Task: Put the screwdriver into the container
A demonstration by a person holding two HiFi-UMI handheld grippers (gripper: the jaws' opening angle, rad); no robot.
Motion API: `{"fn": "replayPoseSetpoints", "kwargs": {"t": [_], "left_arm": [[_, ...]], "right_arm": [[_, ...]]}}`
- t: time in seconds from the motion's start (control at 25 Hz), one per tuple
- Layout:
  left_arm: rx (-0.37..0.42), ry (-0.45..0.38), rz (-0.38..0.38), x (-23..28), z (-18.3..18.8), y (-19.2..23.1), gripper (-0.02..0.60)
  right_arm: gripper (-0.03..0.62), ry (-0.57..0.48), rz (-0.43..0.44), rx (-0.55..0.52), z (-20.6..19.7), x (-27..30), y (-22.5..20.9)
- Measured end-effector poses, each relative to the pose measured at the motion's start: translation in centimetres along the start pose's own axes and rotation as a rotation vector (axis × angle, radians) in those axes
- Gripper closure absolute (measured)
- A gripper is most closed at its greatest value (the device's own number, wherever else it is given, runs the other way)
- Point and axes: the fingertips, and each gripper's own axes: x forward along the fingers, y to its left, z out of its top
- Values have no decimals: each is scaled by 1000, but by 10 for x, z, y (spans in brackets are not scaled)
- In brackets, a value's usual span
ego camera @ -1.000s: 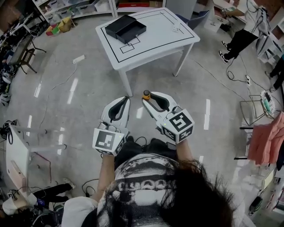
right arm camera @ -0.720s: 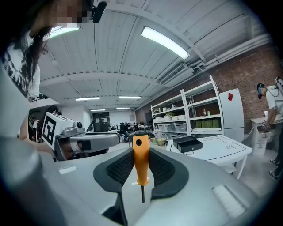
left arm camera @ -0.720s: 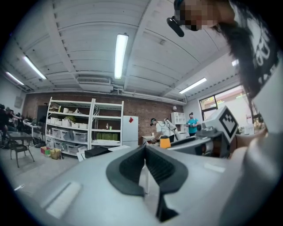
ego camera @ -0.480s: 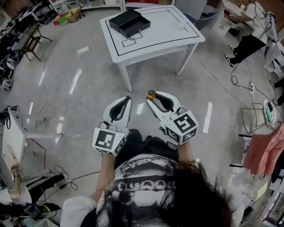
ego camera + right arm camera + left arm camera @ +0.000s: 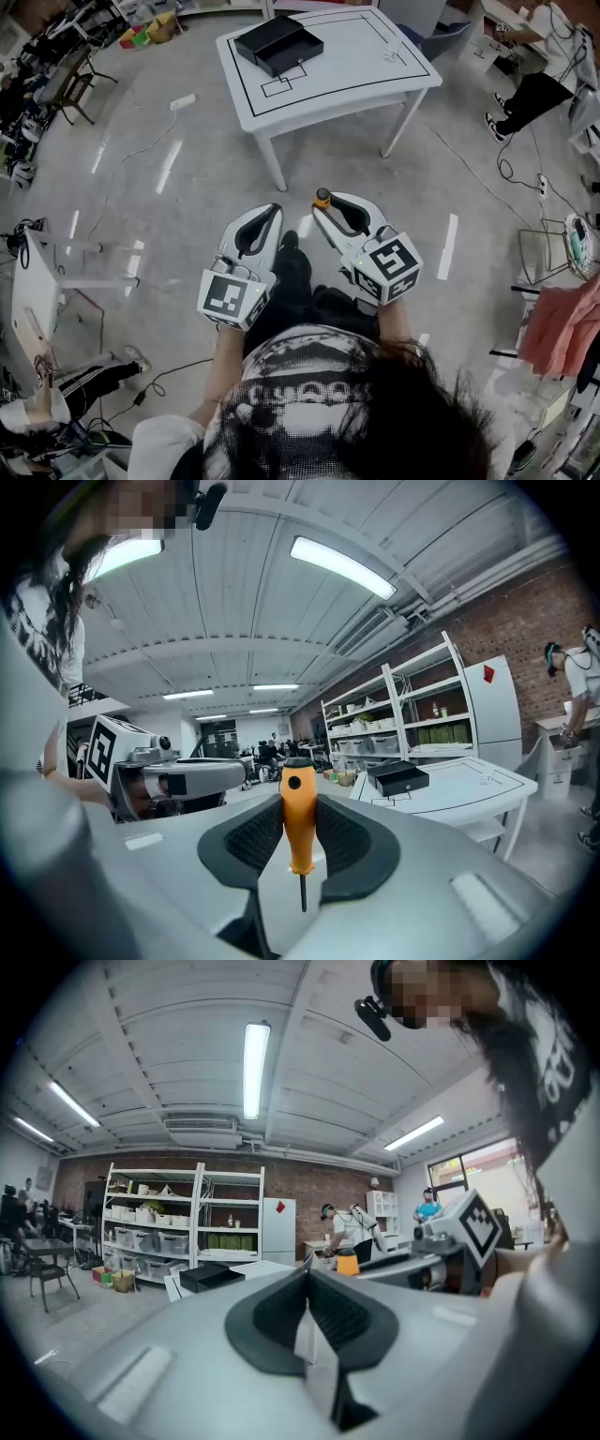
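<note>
1. The screwdriver is clamped by its orange handle between the pads of the right gripper. It is well apart from the container, on the person's side of it, and over the floor rather than the tabletop.
2. The handle looks smooth and round, and its butt stands out past the jaws. It could swivel or slide in the grip on the way, and a knock against the container's wall would likely lever it loose.
3. The thin shaft points back toward the gripper body. If the jaws open short of the container, the tool would probably drop onto the tabletop or roll to the floor.
4. The left gripper has its jaws together on nothing. It hangs just beside the right one, equally far from the container, and could bump it.
5. A cable lies on the floor left of the container's table, a possible trip hazard.
6. The screwdriver's tip is too fine to read. The inside of the container is dark, and I cannot tell how far it is open. A small pale item right of the container is too small to identify.
</note>
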Motion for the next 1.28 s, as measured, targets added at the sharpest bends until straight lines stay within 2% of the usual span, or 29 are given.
{"fn": "replayPoseSetpoints", "kwargs": {"t": [0.44,0.8,1.28], "left_arm": [[-8,-1,-48,73,-4,61,581],[-22,-22,-76,136,8,162,581],[-29,-4,-118,183,9,275,581]], "right_arm": [[482,15,-59,12,10,56,-57],[482,55,-71,-6,38,158,-96],[482,85,-81,-18,63,281,-129]]}}
